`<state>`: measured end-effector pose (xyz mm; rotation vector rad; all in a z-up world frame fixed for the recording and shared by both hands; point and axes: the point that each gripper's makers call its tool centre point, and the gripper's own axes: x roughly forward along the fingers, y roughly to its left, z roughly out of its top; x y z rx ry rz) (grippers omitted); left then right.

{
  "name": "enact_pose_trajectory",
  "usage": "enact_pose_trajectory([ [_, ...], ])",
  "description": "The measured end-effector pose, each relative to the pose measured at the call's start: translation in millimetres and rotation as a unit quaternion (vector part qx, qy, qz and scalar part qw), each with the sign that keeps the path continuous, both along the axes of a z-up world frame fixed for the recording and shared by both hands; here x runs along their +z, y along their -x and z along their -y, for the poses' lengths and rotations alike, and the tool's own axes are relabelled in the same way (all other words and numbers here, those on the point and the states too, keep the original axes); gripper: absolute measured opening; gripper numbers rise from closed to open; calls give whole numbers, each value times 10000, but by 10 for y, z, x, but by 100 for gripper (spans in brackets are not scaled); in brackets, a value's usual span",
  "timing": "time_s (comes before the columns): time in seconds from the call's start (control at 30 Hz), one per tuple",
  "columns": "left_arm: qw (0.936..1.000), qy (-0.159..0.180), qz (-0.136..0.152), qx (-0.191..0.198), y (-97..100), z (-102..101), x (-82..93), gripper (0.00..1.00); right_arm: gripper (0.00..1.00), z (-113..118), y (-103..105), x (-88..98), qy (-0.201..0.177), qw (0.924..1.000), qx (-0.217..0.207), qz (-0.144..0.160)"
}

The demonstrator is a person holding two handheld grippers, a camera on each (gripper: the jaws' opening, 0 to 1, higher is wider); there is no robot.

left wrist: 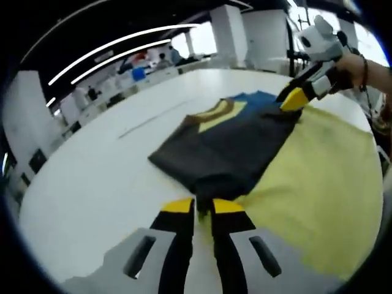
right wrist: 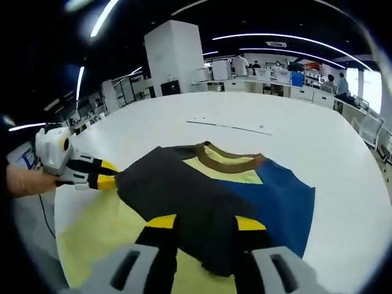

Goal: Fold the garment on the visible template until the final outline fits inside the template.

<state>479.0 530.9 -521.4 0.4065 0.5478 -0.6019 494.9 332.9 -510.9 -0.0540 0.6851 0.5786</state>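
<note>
Left tool [left wrist: 203, 207] is pinching the dark hem of the garment [left wrist: 233, 147], right tool [right wrist: 199, 222] pinching another edge. Shirt lies partly folded over the yellow template [left wrist: 318, 184] on the white bench [left wrist: 92, 184]. Maybe halfway; blue side isn't folded in yet.

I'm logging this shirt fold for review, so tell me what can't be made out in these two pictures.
- Left gripper view: the left claw pinches the garment hem; cloth covers the tips.
- Right gripper view: the right claw tips sit on or under dark fabric, so the grip is unclear.
- Yellow template: its outline is partly hidden under the garment and cut off by the view's edge.
- Right gripper view: the table's far markings are too small.
</note>
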Motion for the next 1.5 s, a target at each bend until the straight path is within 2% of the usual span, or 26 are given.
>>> enact_pose_trajectory([
  [0.27, 9998, 79, 137, 76, -10, -2, 52, 1, 22, 3, -151, -187, 290, 9995, -111, 45],
  [0.53, 9988, 225, 266, 345, 120, -34, 96, 1, 11, 61, -212, -232, 705, 9971, -180, 213],
  [0.63, 9983, 292, 222, 443, 145, -46, 78, 1, 8, 68, -223, -235, 714, 9968, -269, 221],
  [0.77, 9985, 205, 135, 488, 159, -72, 5, 1, 1, 120, -245, -219, 673, 9965, -458, 191],
  [0.93, 9986, 117, 105, 497, 143, -90, -49, 1, 0, 188, -247, -173, 610, 9961, -604, 190],
  [1.2, 9986, 28, 69, 527, 110, -113, -81, 1, 0, 505, -284, -38, 306, 9907, -1318, 167],
  [1.5, 9981, -79, 39, 605, 79, -135, -95, 1, 0, 803, -175, -89, 349, 9851, -1683, -13],
])
